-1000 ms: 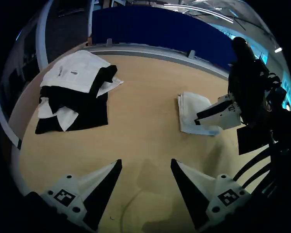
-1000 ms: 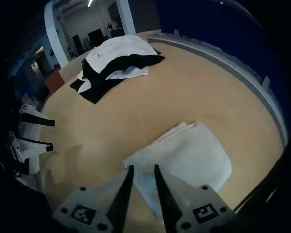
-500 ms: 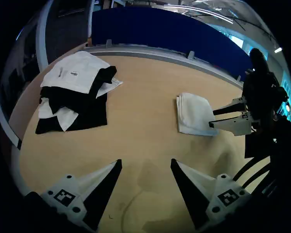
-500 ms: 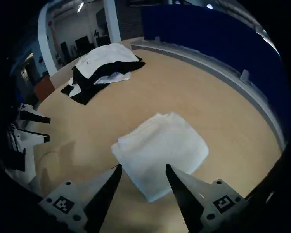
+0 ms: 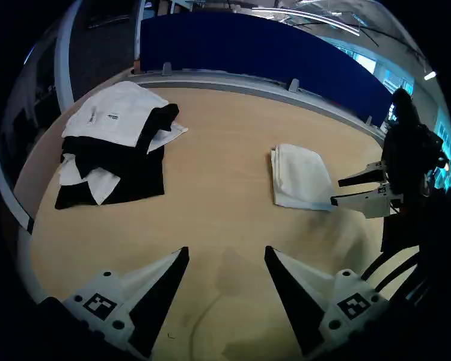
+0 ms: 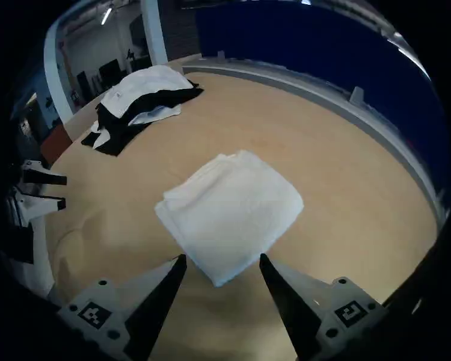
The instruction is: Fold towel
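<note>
- Status on the fold?
- White terry towel (image 6: 231, 210) lies as a compact, layered square on the light wooden table (image 6: 346, 192), right-hand side, well in from the back edge. Looks folded to me. Right gripper (image 6: 221, 260) has its fingers spread and nothing held, with the towel's near corner just ahead between the tips. Can't tell if it touches cloth.
- Left one?
- Left gripper (image 5: 225, 262) is spread wide too, empty, hovering over bare wood near the front edge, well apart from the towel.
- Step in hand?
- My read: back off, or one last half-fold. If folding, pinch the near corner through all layers, lift low, carry it over to the far corner and line up the edges before letting go. The left tool should pin the opposite side so the stack doesn't slide.
- Room?
- Plenty. Bare wood all round the towel. Pile of black and white clothes (image 5: 114, 141) sits by the far left corner, well clear. Grey rail (image 5: 237, 81) and blue partition (image 5: 255, 48) close off the back edge, so don't push the towel that way.
</note>
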Available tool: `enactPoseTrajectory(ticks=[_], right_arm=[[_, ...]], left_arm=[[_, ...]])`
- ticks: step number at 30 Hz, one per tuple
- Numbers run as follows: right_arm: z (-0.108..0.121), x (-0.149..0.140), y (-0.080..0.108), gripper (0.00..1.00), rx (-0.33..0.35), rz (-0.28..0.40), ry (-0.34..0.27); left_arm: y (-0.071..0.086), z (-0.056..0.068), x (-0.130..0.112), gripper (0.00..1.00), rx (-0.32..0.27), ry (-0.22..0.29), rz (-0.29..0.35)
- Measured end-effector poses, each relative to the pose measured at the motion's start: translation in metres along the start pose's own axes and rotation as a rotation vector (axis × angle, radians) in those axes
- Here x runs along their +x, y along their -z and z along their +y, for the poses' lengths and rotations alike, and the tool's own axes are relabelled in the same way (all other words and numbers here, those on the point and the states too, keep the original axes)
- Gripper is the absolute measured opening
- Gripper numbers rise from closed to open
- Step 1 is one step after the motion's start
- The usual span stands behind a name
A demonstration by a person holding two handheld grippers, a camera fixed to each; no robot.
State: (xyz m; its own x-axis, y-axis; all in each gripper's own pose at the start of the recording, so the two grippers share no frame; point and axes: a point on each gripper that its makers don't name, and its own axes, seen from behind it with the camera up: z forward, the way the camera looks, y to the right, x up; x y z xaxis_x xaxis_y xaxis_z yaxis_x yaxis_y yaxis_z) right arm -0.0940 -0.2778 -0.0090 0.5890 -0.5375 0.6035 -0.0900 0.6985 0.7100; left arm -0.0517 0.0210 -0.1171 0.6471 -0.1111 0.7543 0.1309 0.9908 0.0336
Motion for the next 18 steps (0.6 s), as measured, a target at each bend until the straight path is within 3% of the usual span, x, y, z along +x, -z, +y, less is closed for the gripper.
enactPoseTrajectory(ticks=[5, 9, 18], right_arm=[[-0.002, -0.015, -0.004, 0.92, -0.001, -0.027, -0.009], [-0.003, -0.025, -0.008, 0.85, -0.002, -0.041, -0.022], [-0.002, -0.035, -0.014, 0.50, -0.017, -0.050, -0.061]], left_arm=[[0.001, -0.001, -0.001, 0.93, 0.001, 0.006, 0.001], [0.001, -0.001, -0.001, 0.93, 0.000, 0.007, 0.001], [-0.001, -0.001, -0.004, 0.93, -0.001, 0.007, -0.001]])
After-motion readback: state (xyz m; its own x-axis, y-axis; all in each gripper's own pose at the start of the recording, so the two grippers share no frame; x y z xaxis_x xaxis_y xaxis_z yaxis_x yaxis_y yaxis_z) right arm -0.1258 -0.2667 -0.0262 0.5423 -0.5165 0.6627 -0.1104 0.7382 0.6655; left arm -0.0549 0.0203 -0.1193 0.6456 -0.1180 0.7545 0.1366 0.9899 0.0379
